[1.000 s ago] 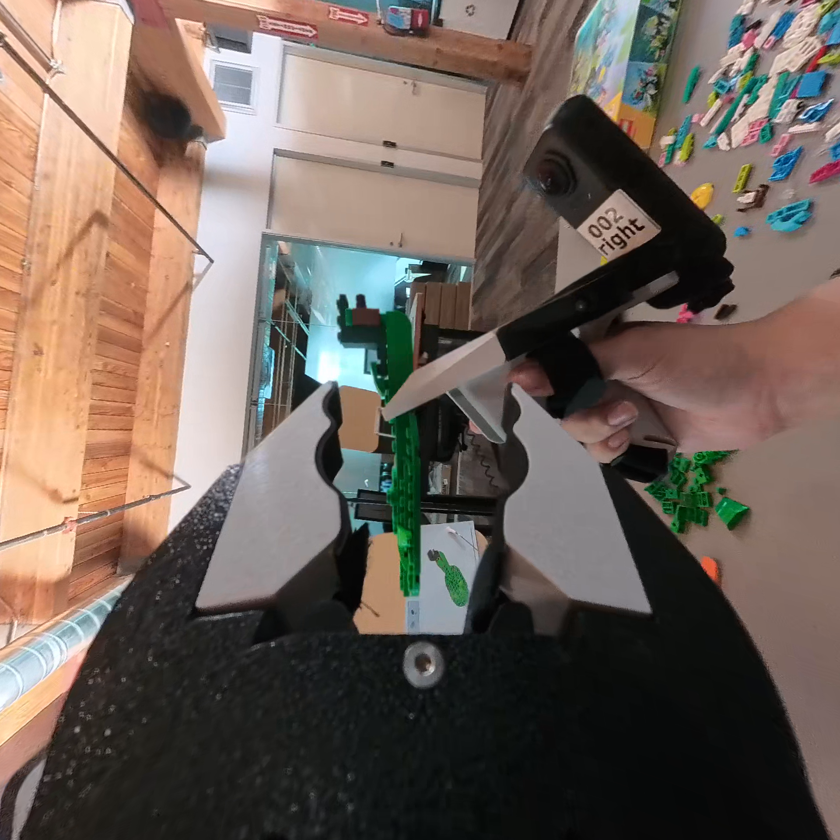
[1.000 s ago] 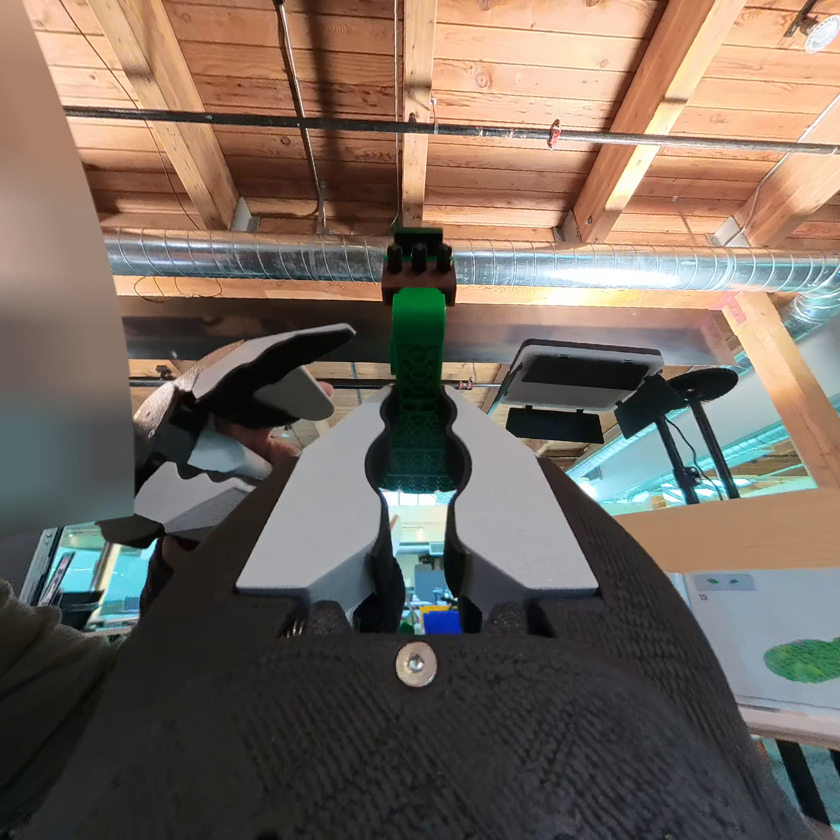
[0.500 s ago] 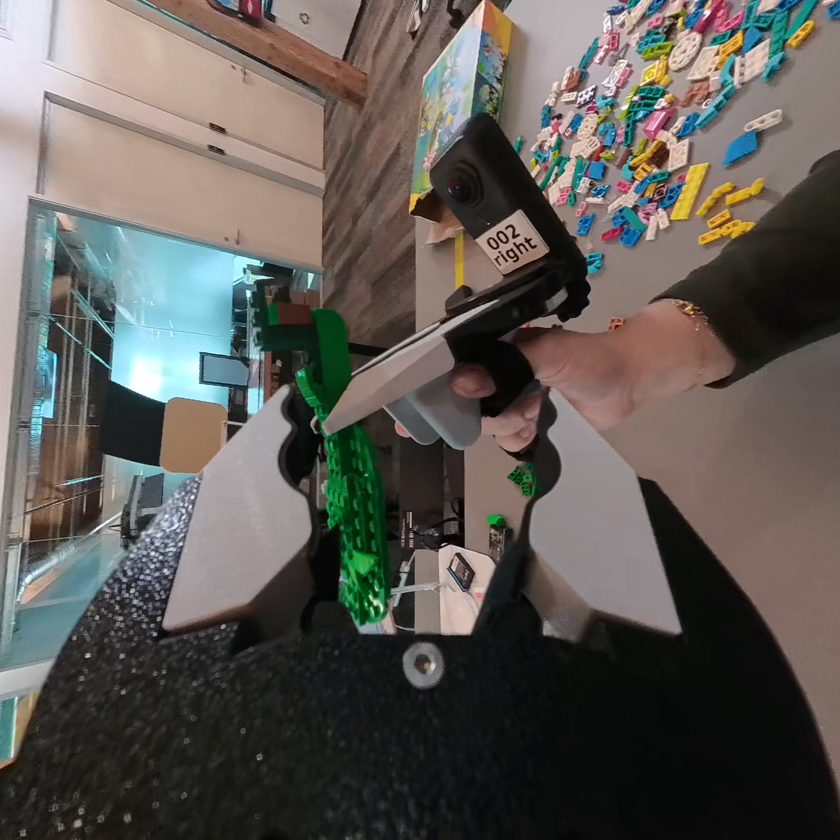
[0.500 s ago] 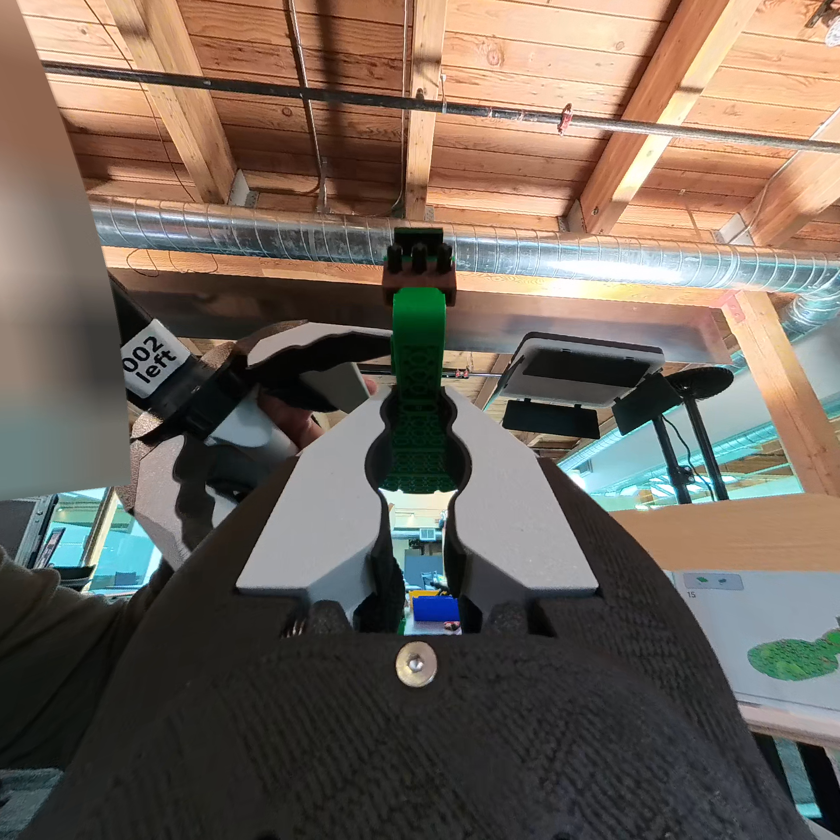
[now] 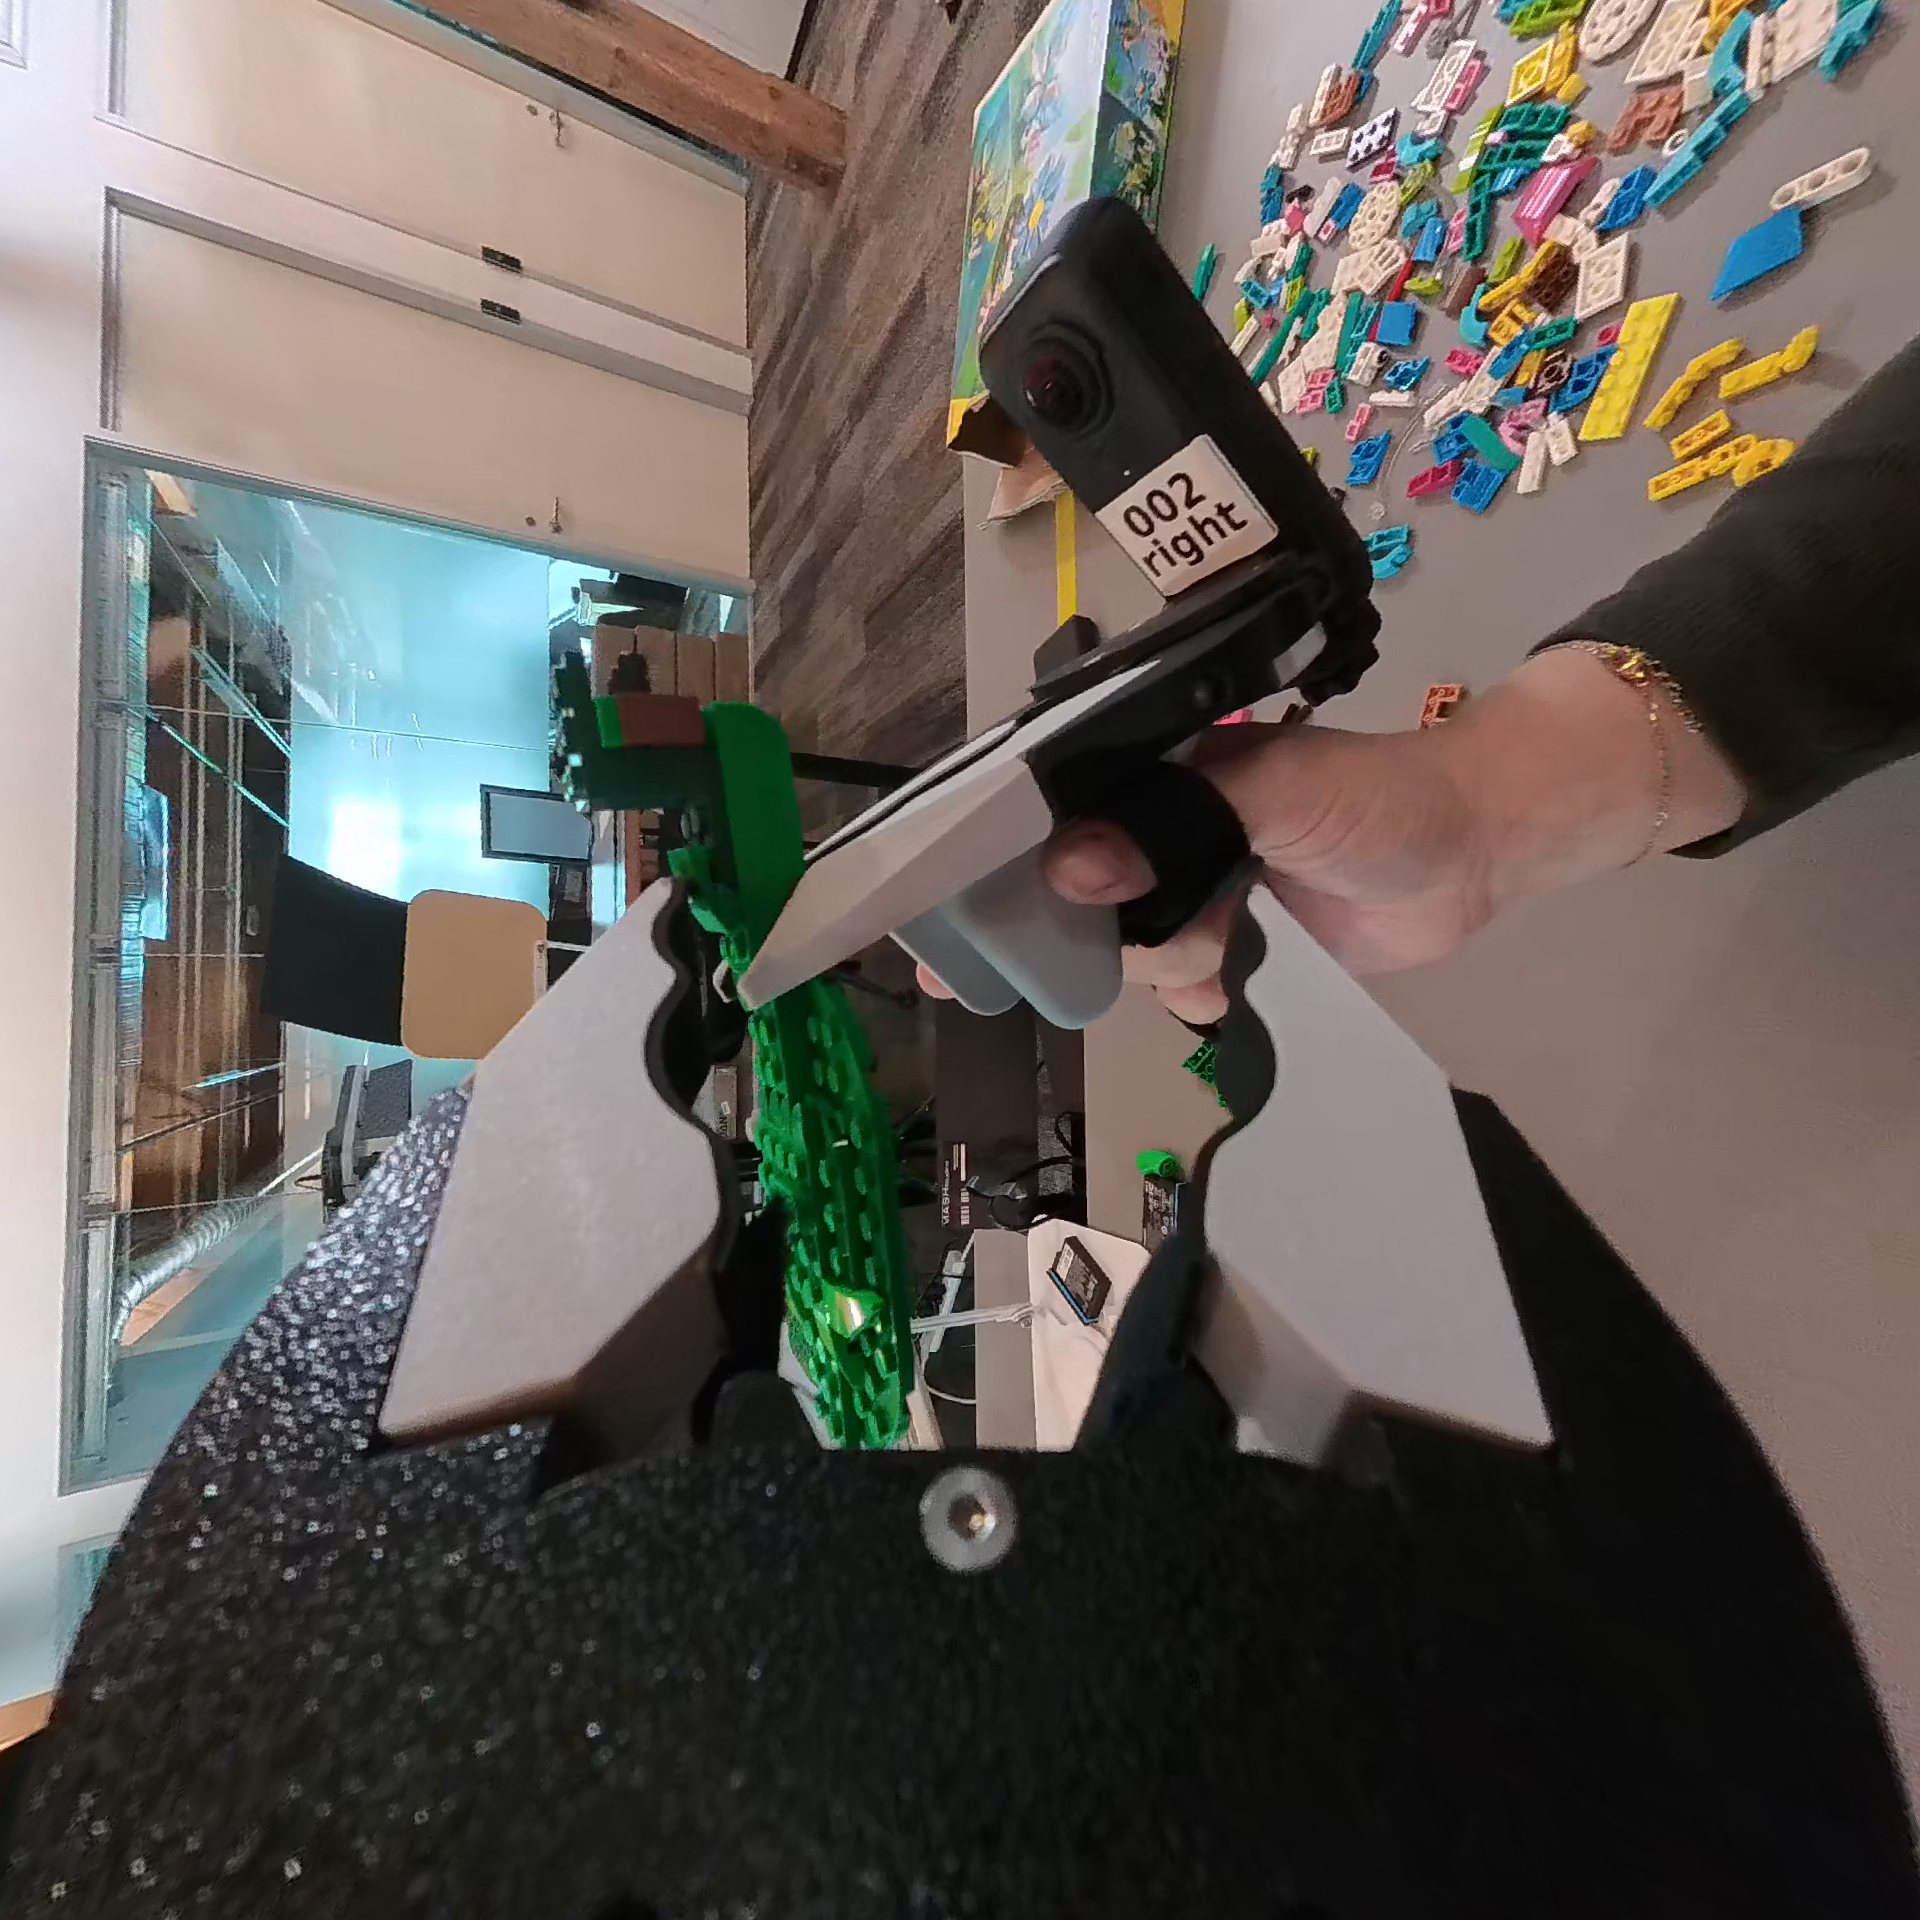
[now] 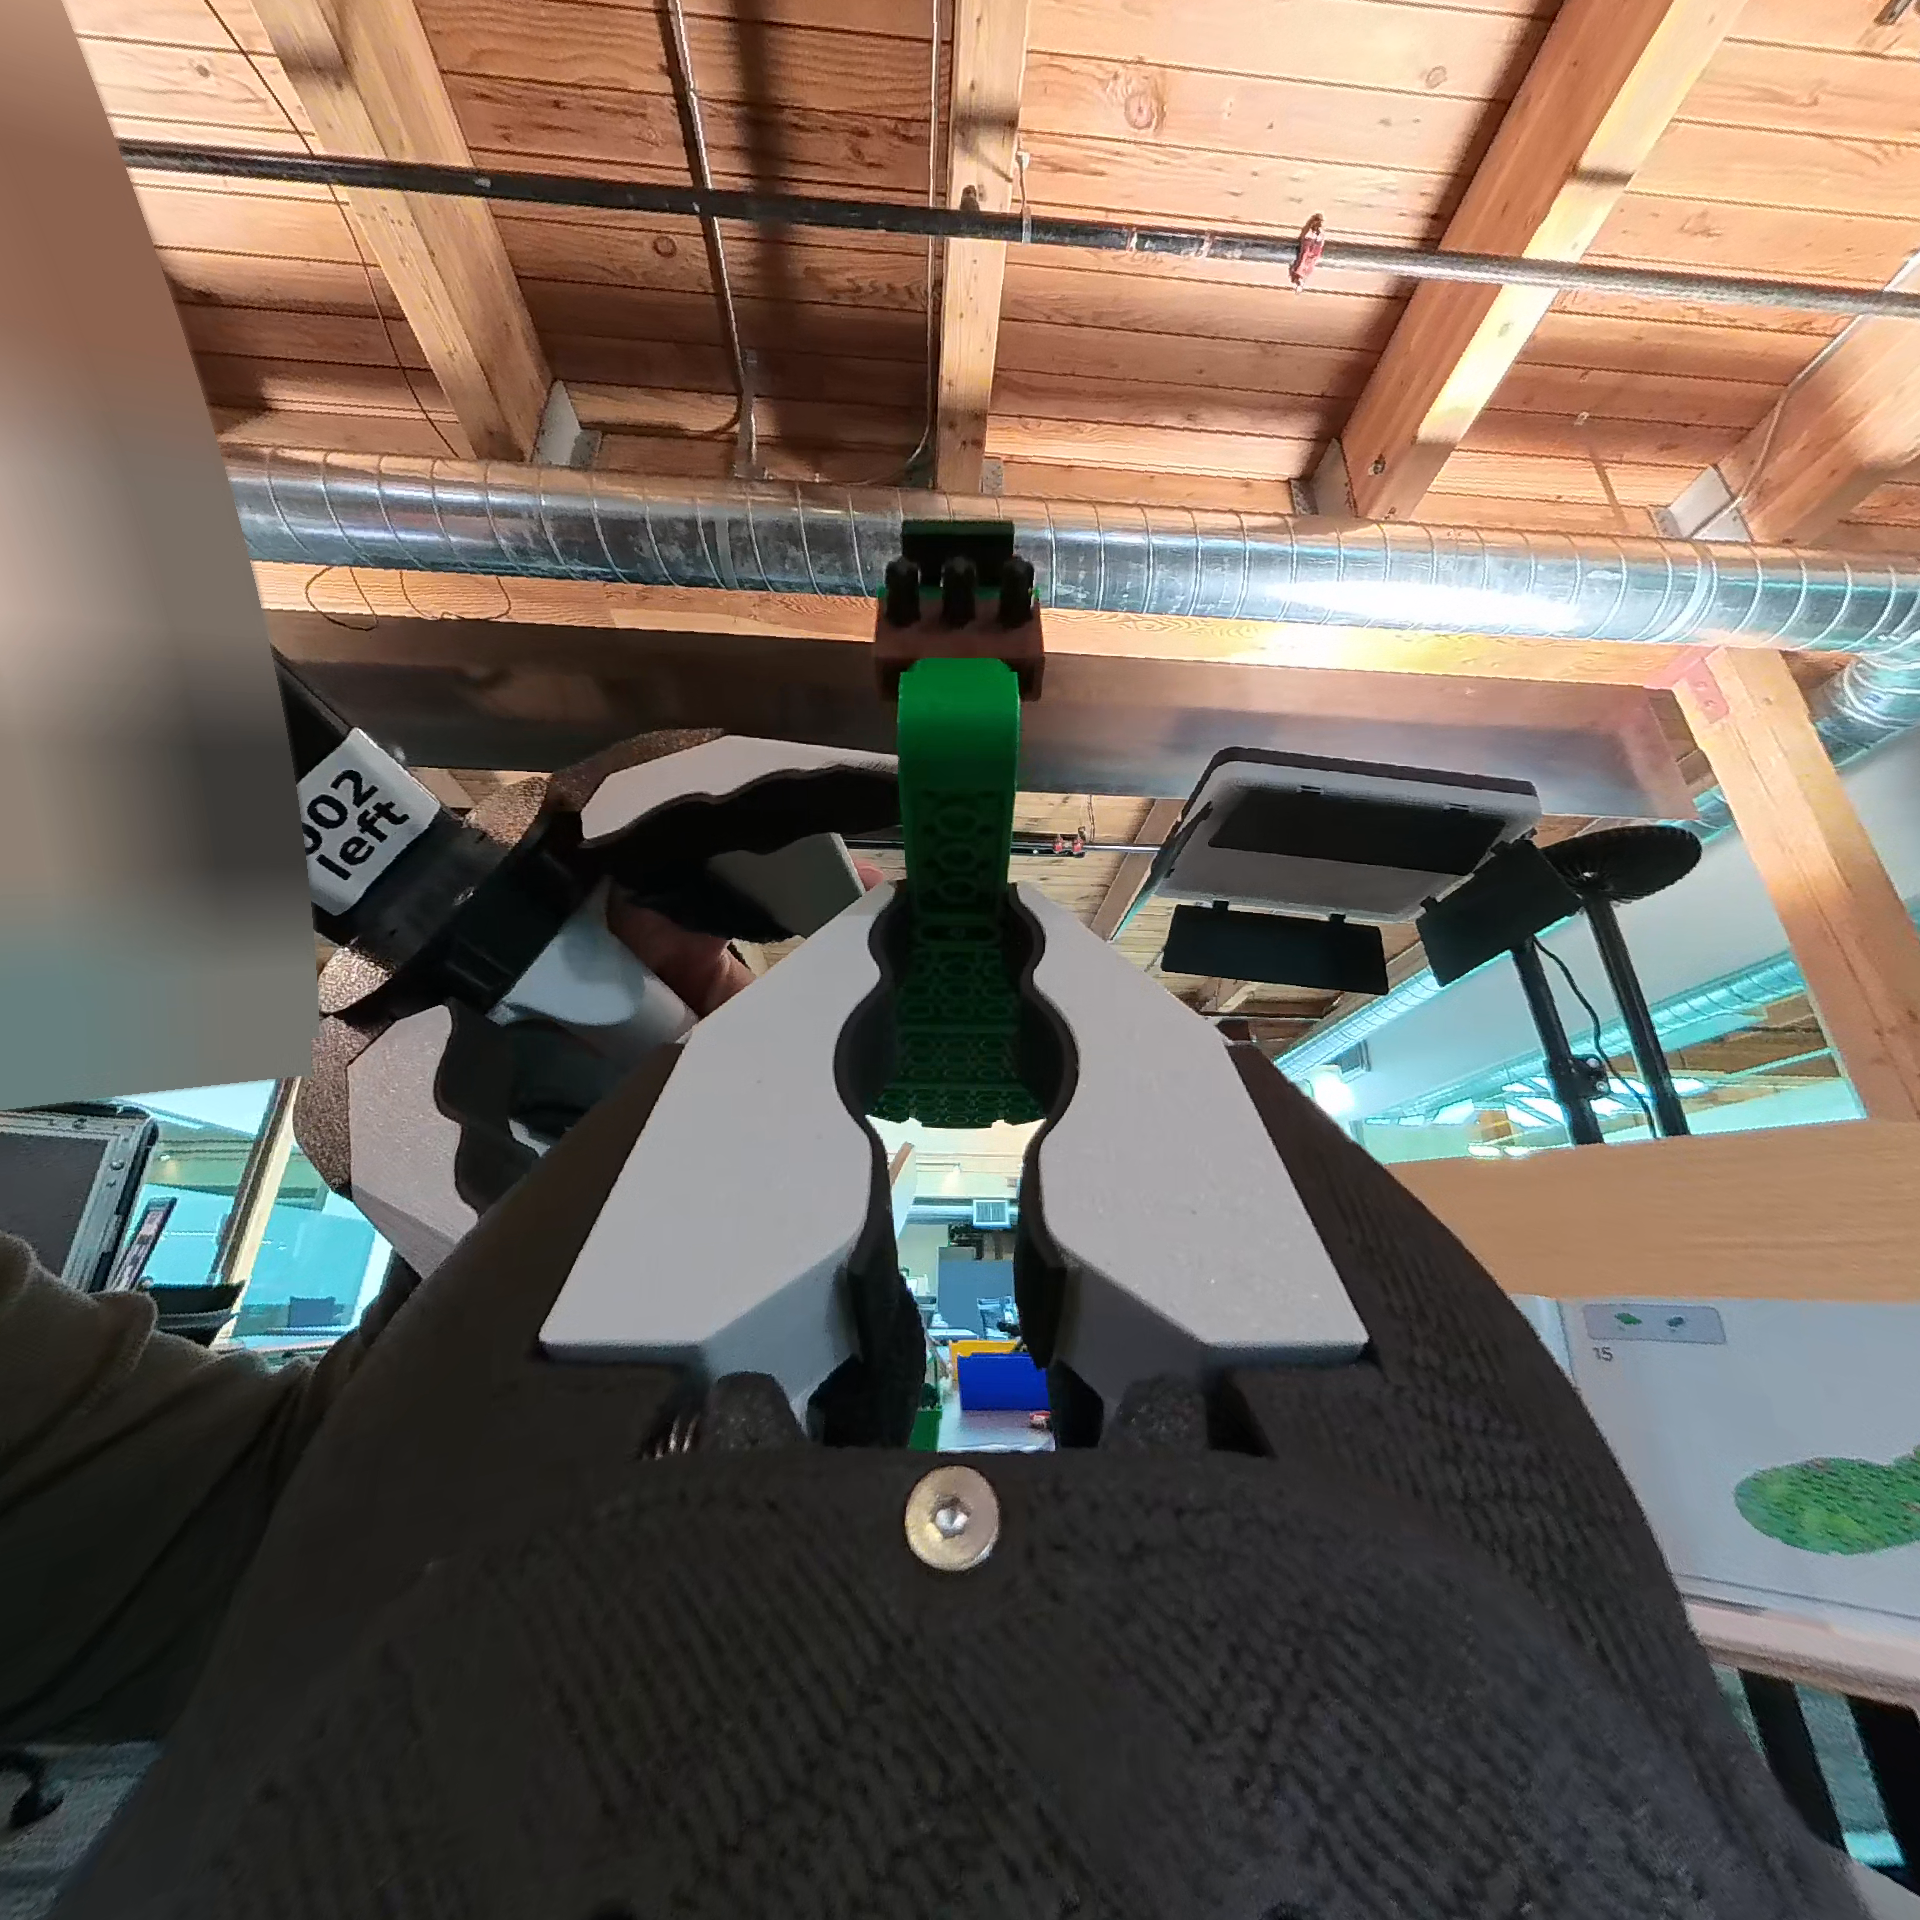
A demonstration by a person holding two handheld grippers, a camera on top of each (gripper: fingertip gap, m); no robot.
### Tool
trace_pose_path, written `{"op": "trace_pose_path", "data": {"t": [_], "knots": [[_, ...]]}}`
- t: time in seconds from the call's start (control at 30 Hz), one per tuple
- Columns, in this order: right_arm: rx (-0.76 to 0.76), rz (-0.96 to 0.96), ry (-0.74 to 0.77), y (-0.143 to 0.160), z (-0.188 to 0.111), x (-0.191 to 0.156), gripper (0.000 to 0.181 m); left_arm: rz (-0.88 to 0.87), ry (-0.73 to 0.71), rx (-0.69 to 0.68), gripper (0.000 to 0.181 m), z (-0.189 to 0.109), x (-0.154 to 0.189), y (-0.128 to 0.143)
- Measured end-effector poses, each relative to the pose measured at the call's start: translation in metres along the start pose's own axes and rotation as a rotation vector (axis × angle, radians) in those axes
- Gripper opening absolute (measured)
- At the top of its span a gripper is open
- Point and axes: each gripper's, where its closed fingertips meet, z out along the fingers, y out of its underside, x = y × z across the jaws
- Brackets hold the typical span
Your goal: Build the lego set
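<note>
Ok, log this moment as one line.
right gripper: shut on green plate assembly | left gripper: open, straddling it | loose bricks: on table

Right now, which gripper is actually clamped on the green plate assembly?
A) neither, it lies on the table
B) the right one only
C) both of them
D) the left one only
B: in the right wrist view the right gripper has its fingers closed on the green plate assembly, while in the left wrist view the left gripper stands wide open around the plate with a clear gap on one side.
</note>
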Motion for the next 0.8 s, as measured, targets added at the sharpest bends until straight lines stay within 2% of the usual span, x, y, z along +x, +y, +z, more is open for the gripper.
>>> {"op": "trace_pose_path", "data": {"t": [0.8], "knots": [[0.005, 0.043, 0.013, 0.0026, 0.0005, 0.0033, 0.014, 0.035, -0.055, -0.028, 0.098, 0.0046, -0.0026, 0.0063]]}}
